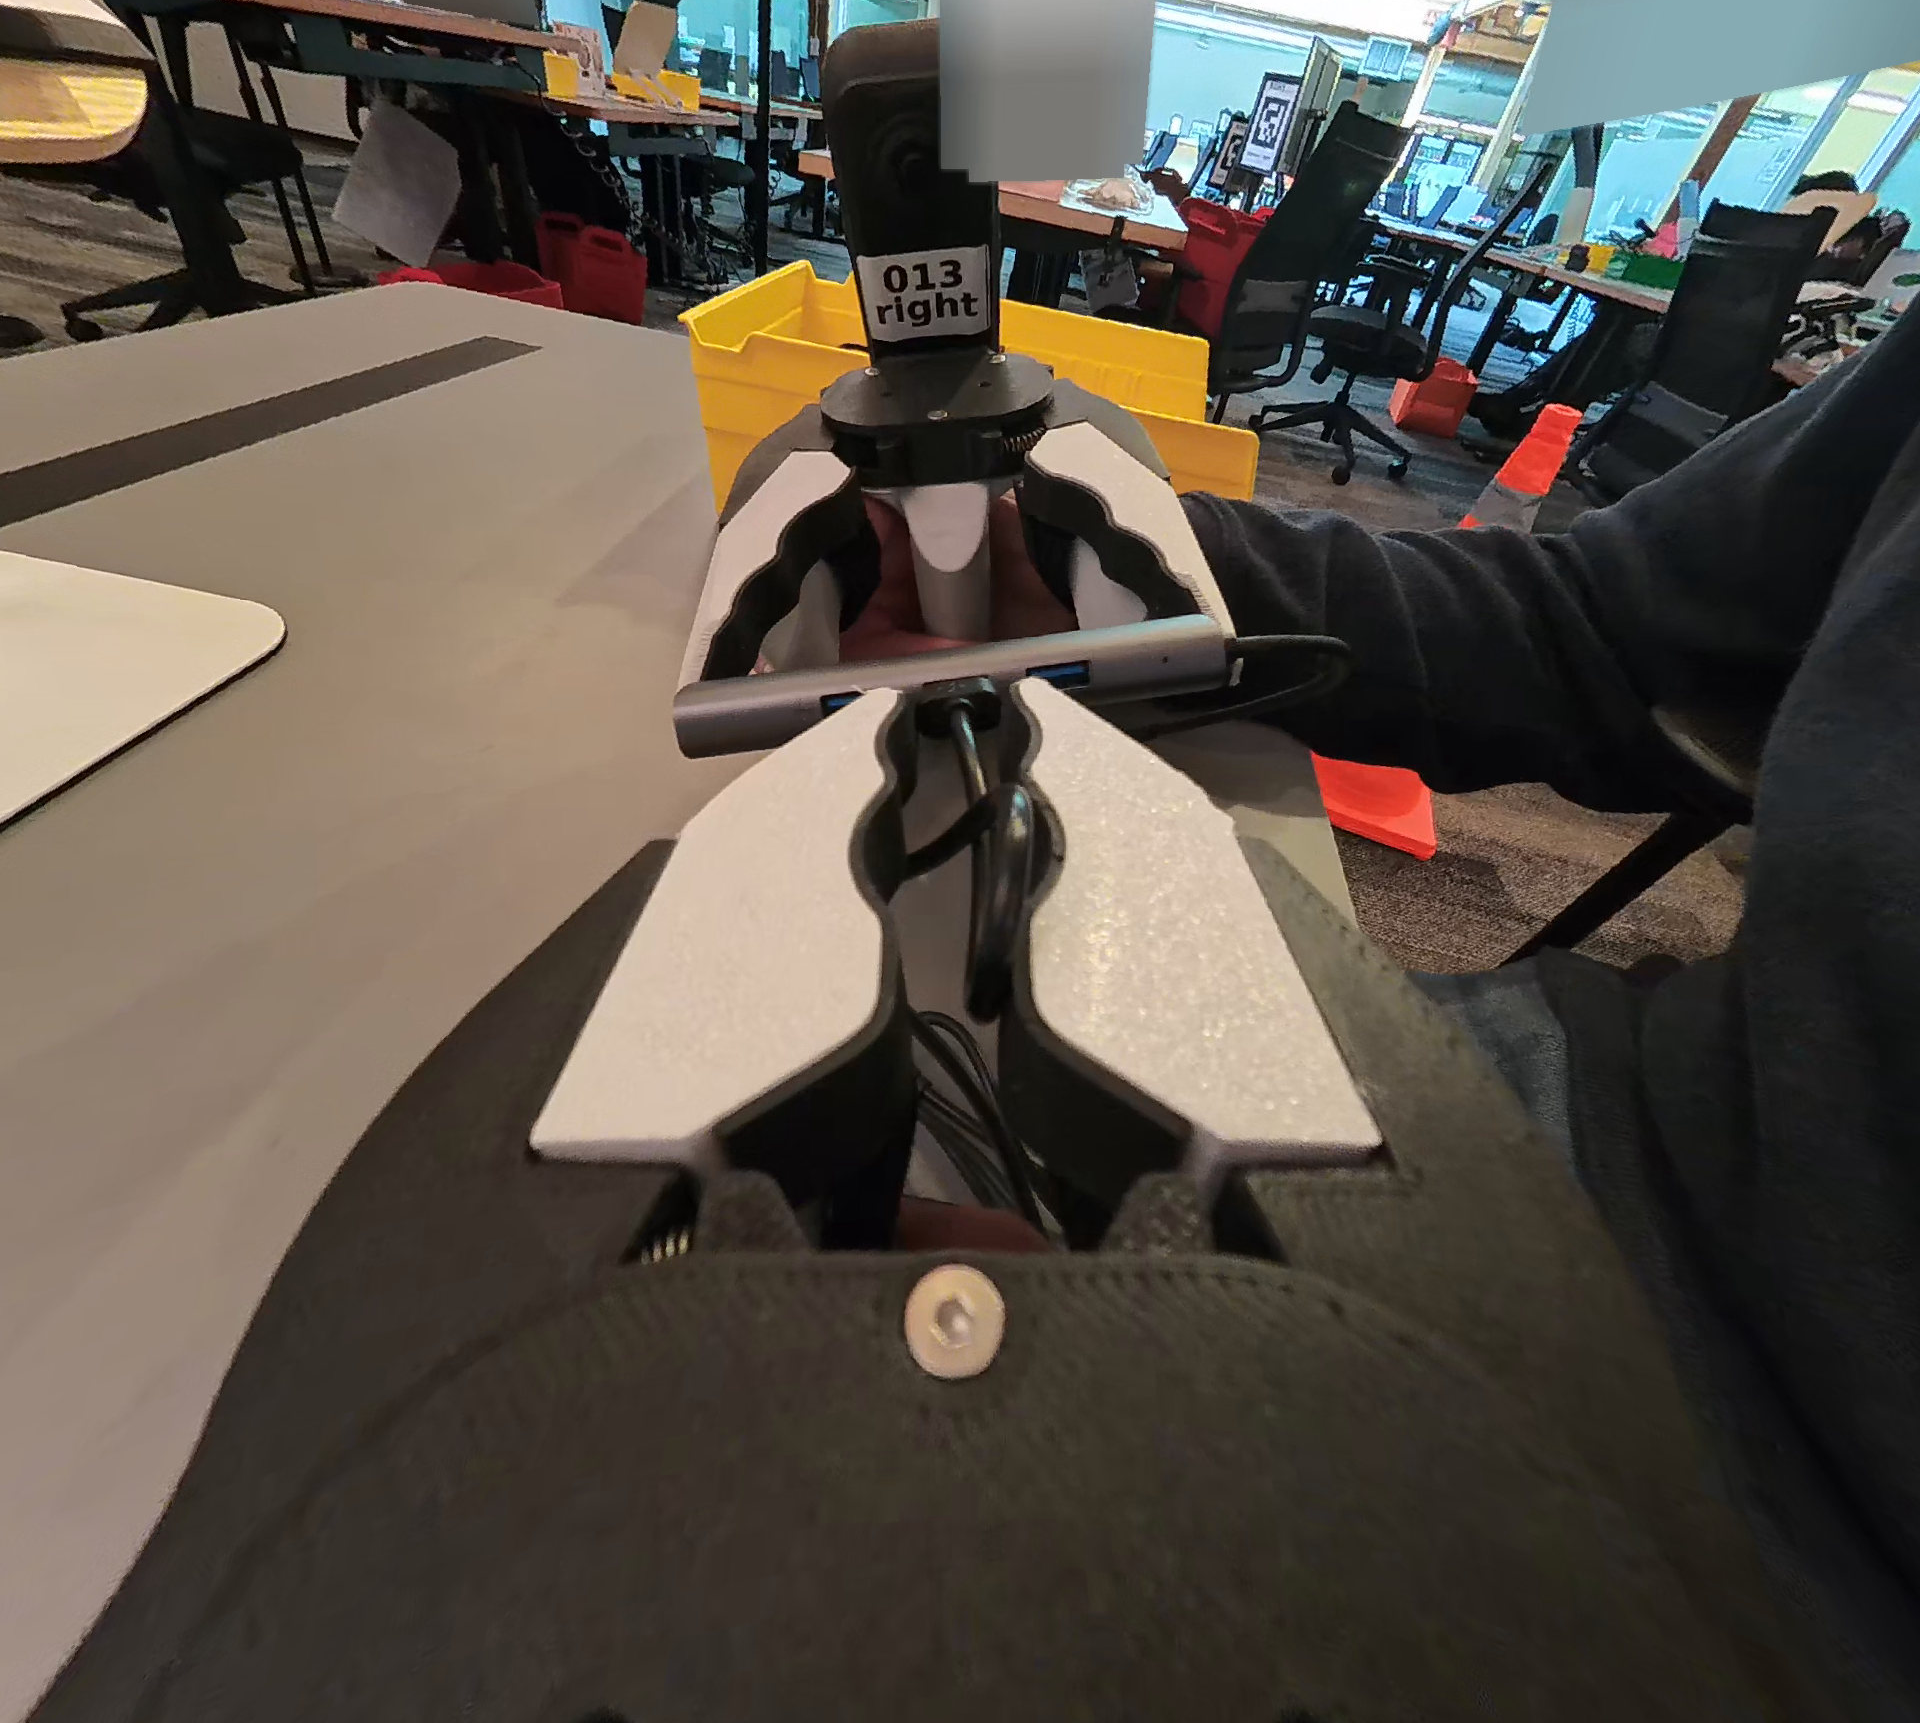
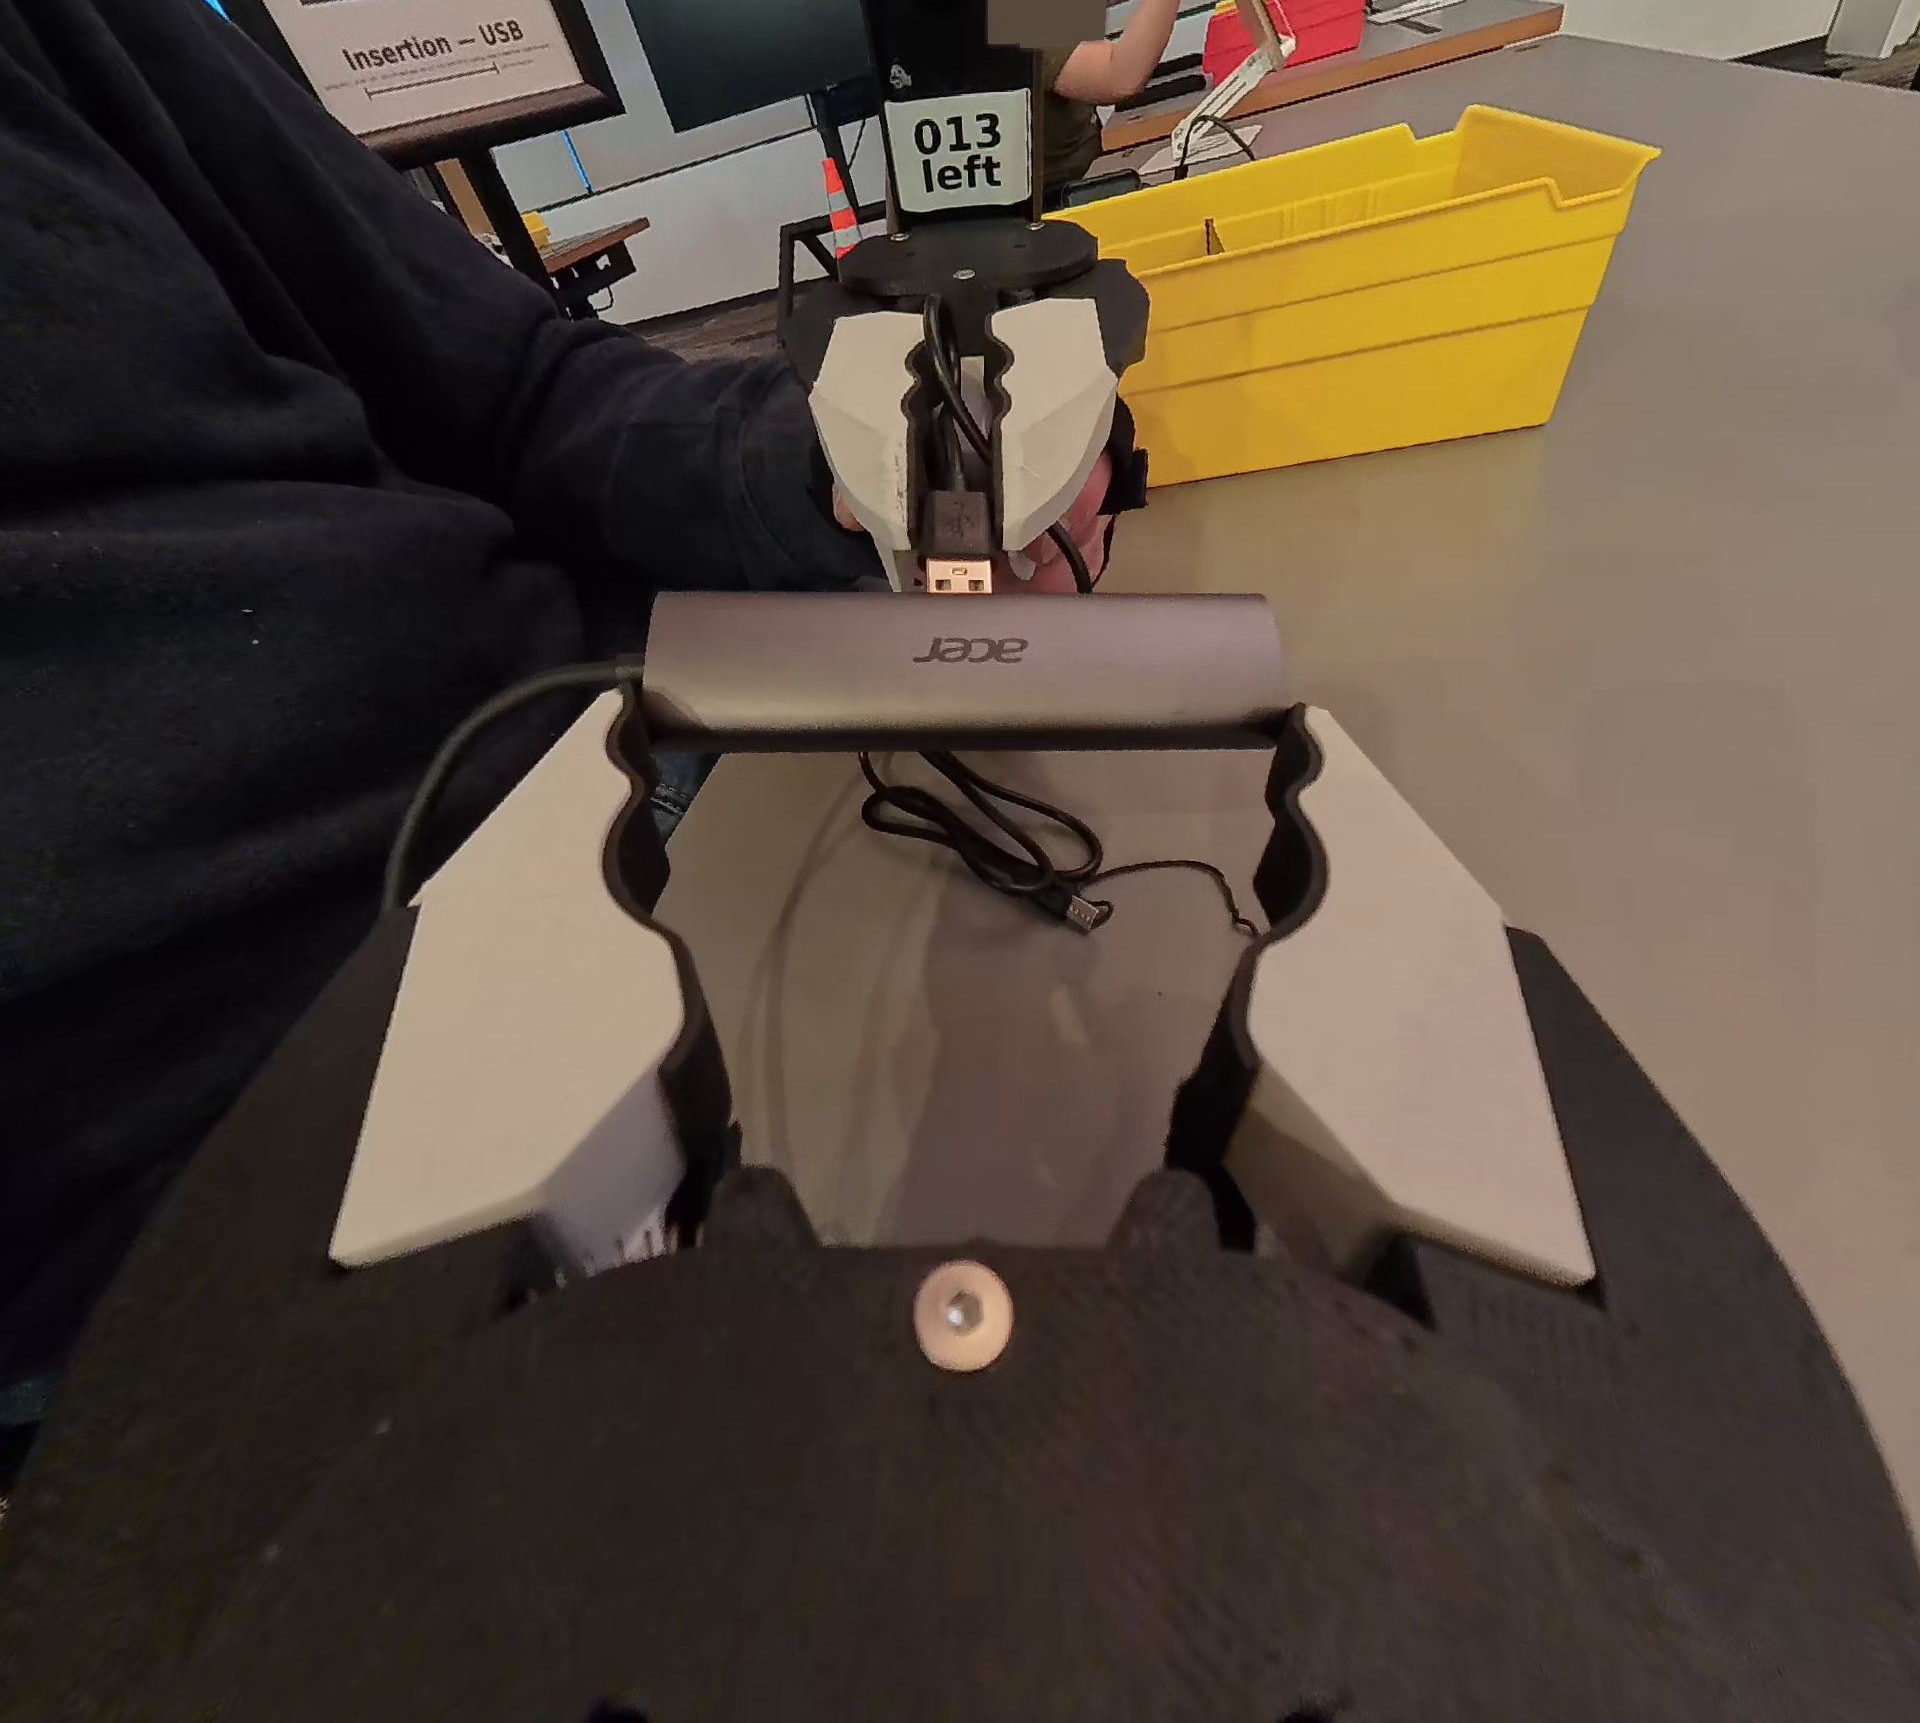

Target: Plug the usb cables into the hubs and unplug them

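My right gripper [image 2: 961,723] is shut on a grey USB hub [image 2: 961,650], gripping it by its two ends and holding it crosswise above the table. In the left wrist view this gripper [image 1: 956,645] faces me with the hub [image 1: 1122,671] across its fingertips. My left gripper [image 1: 954,705] is shut on a black USB plug [image 1: 956,692] pressed up to the hub's port side. In the right wrist view the left gripper [image 2: 956,551] holds the plug [image 2: 956,525] with its metal tip showing at the hub's far edge. Whether it is seated in a port is hidden.
A yellow bin [image 2: 1351,323] stands on the grey table [image 2: 1610,738] behind the grippers, also in the left wrist view [image 1: 758,374]. A loose black cable [image 2: 997,842] lies on the table under the hub. A white pad [image 1: 104,665] lies at the left. An orange cone [image 1: 1377,806] stands on the floor. Only a small space, under 4 cm, lies between the two pairs of fingers.
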Motion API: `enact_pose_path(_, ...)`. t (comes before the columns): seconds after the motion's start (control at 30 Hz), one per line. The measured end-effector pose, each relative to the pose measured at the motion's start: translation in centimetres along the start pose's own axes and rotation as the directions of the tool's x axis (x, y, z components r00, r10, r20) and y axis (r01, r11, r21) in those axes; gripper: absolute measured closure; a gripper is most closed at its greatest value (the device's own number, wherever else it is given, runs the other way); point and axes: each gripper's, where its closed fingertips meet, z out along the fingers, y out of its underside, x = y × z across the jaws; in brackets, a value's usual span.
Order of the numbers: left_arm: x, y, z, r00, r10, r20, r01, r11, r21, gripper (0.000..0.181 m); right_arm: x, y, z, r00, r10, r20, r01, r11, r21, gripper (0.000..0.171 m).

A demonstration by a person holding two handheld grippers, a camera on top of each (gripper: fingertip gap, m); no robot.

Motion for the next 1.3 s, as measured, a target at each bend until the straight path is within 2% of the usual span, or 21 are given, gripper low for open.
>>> enact_pose_path(0.6,-0.1,0.1,0.3,1.0,0.02,0.017,-0.02,1.0,-0.015,0.166,0.2,-0.2,0.2,1.0,-0.016,-0.024,0.016,1.0,-0.006,0.056)
enact_pose_path(0.7,-0.6,-1.0,0.1,0.997,0.037,0.068,-0.038,0.999,0.011,0.156,0.5,-1.3,0.0,0.996,-0.034,-0.086,0.034,0.999,0.005,0.056)
enact_pose_path(0.83,-1.2,-3.0,-1.2,0.991,0.066,0.117,-0.073,0.996,0.059,0.153,1.2,-3.6,-1.7,0.967,-0.072,-0.246,0.073,0.997,-0.005,0.055)
enact_pose_path(0.93,-1.8,-4.2,-2.4,0.987,0.049,0.15,-0.067,0.991,0.117,0.153,1.3,-6.7,-4.0,0.909,-0.111,-0.403,0.107,0.994,-0.032,0.055)
enact_pose_path(1.03,-2.2,-4.5,-3.4,0.986,0.032,0.167,-0.056,0.988,0.146,0.156,0.9,-10.9,-7.9,0.818,-0.144,-0.556,0.15,0.988,-0.036,0.055)
enact_pose_path(1.17,-2.3,-4.1,-3.8,0.982,0.035,0.186,-0.061,0.989,0.136,0.158,0.4,-15.6,-16.2,0.655,-0.144,-0.742,0.194,0.981,-0.019,0.055)
enact_pose_path(1.3,-2.3,-3.9,-3.9,0.98,0.04,0.195,-0.064,0.99,0.122,0.159,-1.1,-18.7,-24.6,0.497,-0.134,-0.857,0.235,0.972,-0.016,0.055)
